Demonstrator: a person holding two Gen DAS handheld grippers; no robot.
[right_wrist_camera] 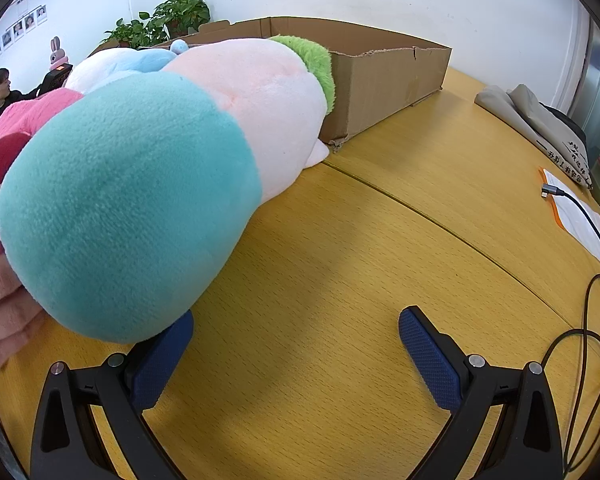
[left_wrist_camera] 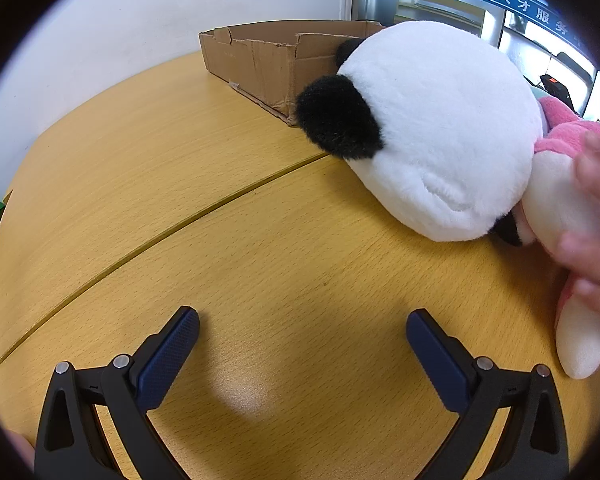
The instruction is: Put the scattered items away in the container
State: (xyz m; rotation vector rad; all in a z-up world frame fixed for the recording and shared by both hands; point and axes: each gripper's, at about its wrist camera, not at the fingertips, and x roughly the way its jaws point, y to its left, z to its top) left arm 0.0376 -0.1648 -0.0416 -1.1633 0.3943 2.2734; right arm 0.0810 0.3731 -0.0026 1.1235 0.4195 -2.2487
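Observation:
A white panda plush [left_wrist_camera: 440,128] with black ears lies on the wooden table [left_wrist_camera: 220,240], to the right of my open, empty left gripper [left_wrist_camera: 302,336]. A pink plush [left_wrist_camera: 572,184] lies beside it under a bare hand [left_wrist_camera: 596,248]. The cardboard box [left_wrist_camera: 268,56] stands behind them. In the right wrist view a teal, pale pink and green plush [right_wrist_camera: 148,184] lies in front of the box [right_wrist_camera: 380,76]. Its teal end overhangs the left finger of my open right gripper [right_wrist_camera: 296,334]. A pink plush [right_wrist_camera: 24,120] and a bare hand [right_wrist_camera: 4,312] are at the left.
A grey bag [right_wrist_camera: 540,124], a paper sheet [right_wrist_camera: 580,216] and black cables [right_wrist_camera: 592,320] lie on the table's right side. Potted plants [right_wrist_camera: 168,16] and a seated person [right_wrist_camera: 0,96] are at the back left. A table seam [left_wrist_camera: 160,232] runs diagonally.

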